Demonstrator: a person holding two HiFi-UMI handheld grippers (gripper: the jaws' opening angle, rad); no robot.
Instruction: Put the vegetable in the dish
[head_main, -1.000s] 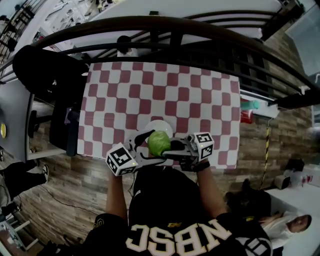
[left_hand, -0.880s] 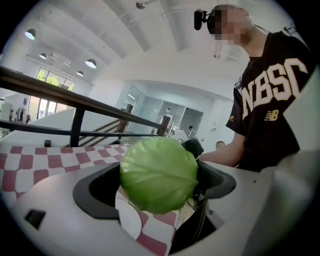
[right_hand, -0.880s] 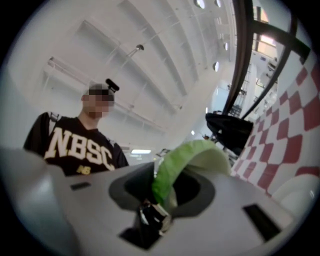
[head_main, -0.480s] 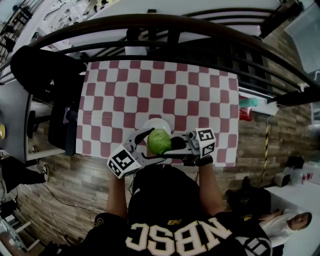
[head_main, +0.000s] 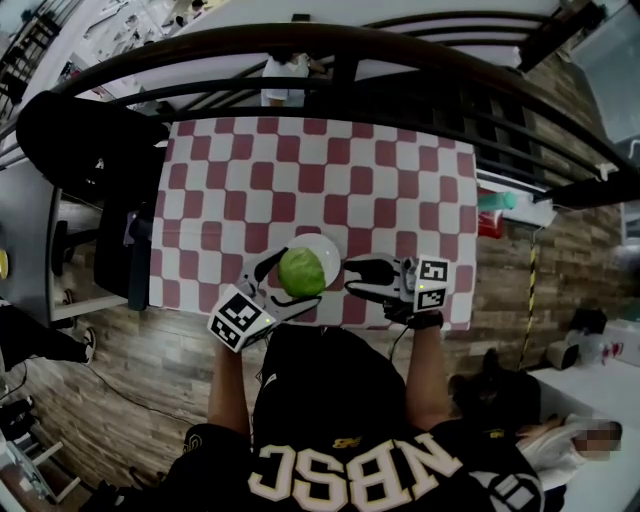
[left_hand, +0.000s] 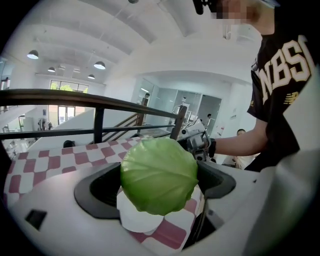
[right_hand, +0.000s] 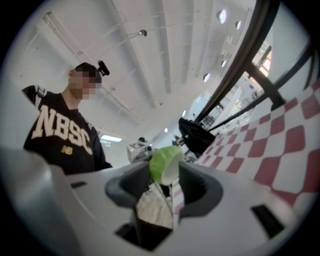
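Observation:
A round green cabbage (head_main: 301, 271) hangs just above the white dish (head_main: 328, 250) at the near edge of the checked table. My left gripper (head_main: 288, 284) is shut on the cabbage, one jaw on each side of it. In the left gripper view the cabbage (left_hand: 159, 175) fills the gap between the jaws, with the dish (left_hand: 139, 220) under it. My right gripper (head_main: 358, 278) stands to the right of the cabbage, apart from it; its jaws have just been opening and nothing is between them. The right gripper view shows the cabbage (right_hand: 165, 161) beyond the jaws.
A red-and-white checked cloth (head_main: 300, 180) covers the table. A dark curved railing (head_main: 340, 60) runs behind its far edge. A black chair (head_main: 85, 140) stands at the left. A green and a red item (head_main: 495, 222) lie on a ledge at the right.
The right gripper has let go of the cabbage and drawn away to the right with its jaws wider. The left gripper has carried the cabbage forward over the dish.

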